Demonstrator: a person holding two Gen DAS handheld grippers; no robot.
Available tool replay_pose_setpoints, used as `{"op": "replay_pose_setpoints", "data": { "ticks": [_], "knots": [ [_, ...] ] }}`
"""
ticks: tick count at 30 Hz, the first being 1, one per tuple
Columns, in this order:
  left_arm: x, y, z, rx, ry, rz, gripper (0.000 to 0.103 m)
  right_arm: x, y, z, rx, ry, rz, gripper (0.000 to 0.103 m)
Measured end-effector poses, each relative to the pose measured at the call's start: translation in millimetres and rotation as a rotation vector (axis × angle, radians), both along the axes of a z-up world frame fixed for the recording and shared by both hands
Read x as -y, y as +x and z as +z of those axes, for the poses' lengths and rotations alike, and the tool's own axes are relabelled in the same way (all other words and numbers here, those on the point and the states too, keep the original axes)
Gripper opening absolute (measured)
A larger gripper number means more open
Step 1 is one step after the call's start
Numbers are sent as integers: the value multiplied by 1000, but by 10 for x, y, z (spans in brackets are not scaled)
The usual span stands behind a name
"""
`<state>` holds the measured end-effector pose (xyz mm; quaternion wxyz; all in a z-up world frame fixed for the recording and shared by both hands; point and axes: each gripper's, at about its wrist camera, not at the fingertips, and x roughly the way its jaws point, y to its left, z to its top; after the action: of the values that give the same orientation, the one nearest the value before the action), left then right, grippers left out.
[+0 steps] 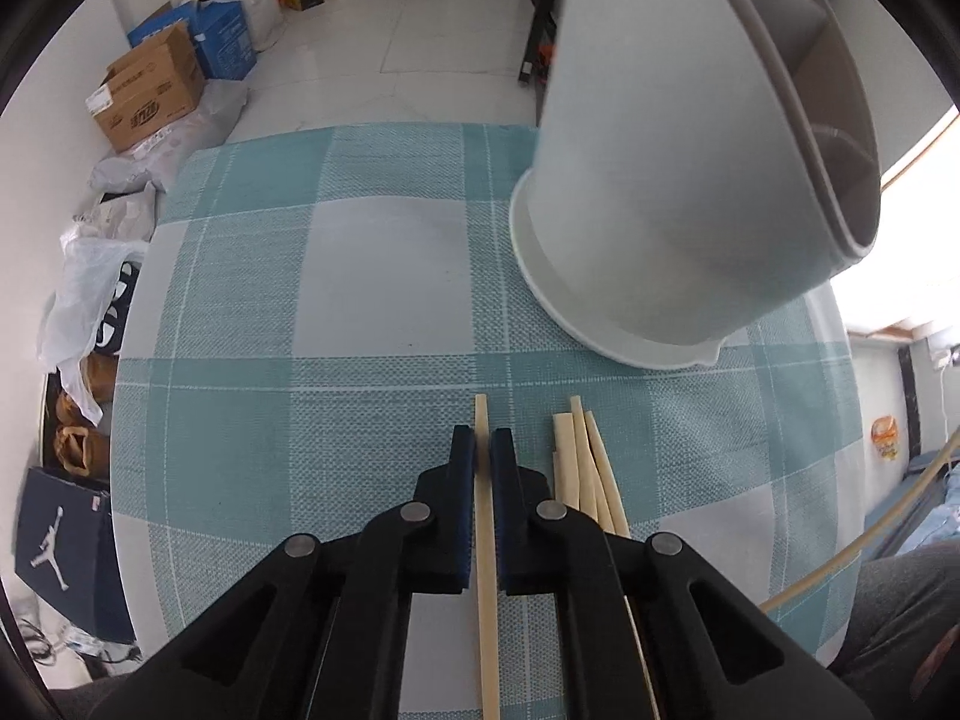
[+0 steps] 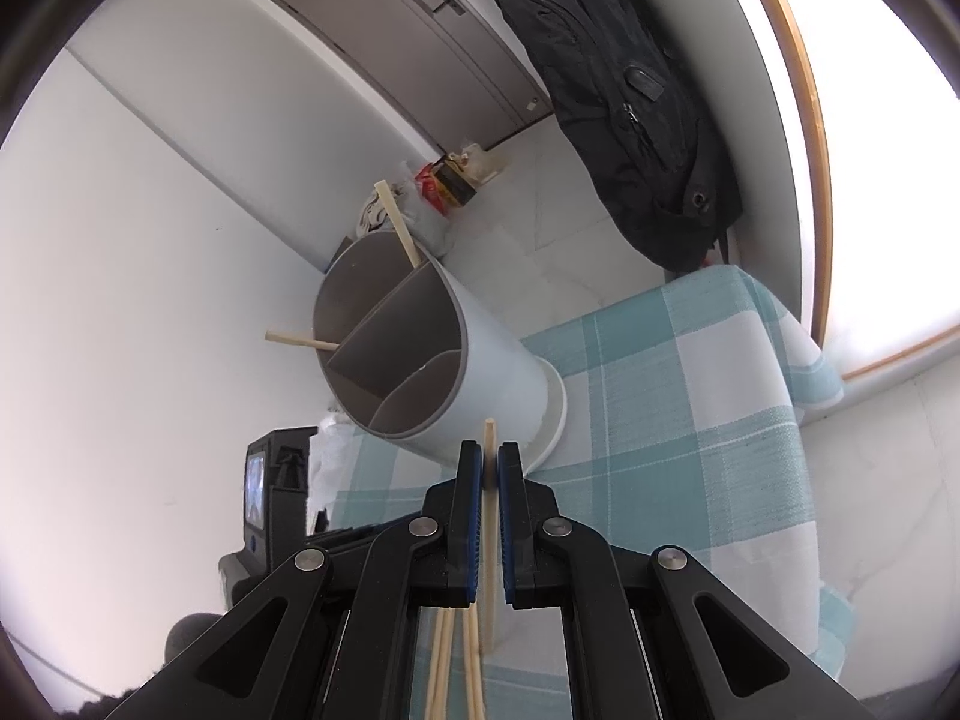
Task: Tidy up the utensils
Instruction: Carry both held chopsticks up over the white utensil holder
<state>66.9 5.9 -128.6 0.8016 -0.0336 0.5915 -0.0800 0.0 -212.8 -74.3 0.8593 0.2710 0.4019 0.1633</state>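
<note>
Left wrist view, left to right. Left gripper (image 1: 483, 450) points steeply down at the checked tablecloth (image 1: 312, 324), jaws closed on a single chopstick (image 1: 483, 516). The stick runs lengthwise between the pads, tip poking just past the fingertips, tail passing back under the camera. It looks to be lying on the cloth or barely off it; cannot tell which.

Just right of that gripper: loose chopsticks (image 1: 585, 468), three at least, lying on the cloth roughly parallel to the held one, touching each other.

Up and right: the grey utensil holder (image 1: 660, 180), standing on its white saucer-like base (image 1: 600, 336). Its mouth is high above the gripped stick, so the stick's long axis would likely need tipping upright before it can drop in.

Right wrist view. Right gripper (image 2: 490, 468) is clamped on another chopstick (image 2: 490, 516), tip aimed at the holder (image 2: 480, 360), which sits just beyond the fingertips. This hand looks the nearer to delivery.

The holder is divided into compartments (image 2: 384, 336). Two chopsticks (image 2: 399, 228) lean out of the far compartment; the nearer ones appear empty, though their floors are hidden.
</note>
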Motion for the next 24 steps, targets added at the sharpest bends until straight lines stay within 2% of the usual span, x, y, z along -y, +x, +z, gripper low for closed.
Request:
{"op": "replay_pose_setpoints", "data": {
  "ticks": [5, 13, 20, 24],
  "knots": [
    [-21, -160, 278, 114, -26, 37, 1, -36, -34, 23, 22, -18, 0, 5],
    [61, -556, 750, 294, -54, 35, 1, -108, -157, 122, 82, -33, 8, 5],
    [-136, -612, 864, 391, -75, 46, 1, -221, -284, 176, 120, -75, 14, 5],
    [-205, -688, 913, 414, -97, 50, 1, -286, -371, 245, 158, -94, 24, 5]
  ]
}}
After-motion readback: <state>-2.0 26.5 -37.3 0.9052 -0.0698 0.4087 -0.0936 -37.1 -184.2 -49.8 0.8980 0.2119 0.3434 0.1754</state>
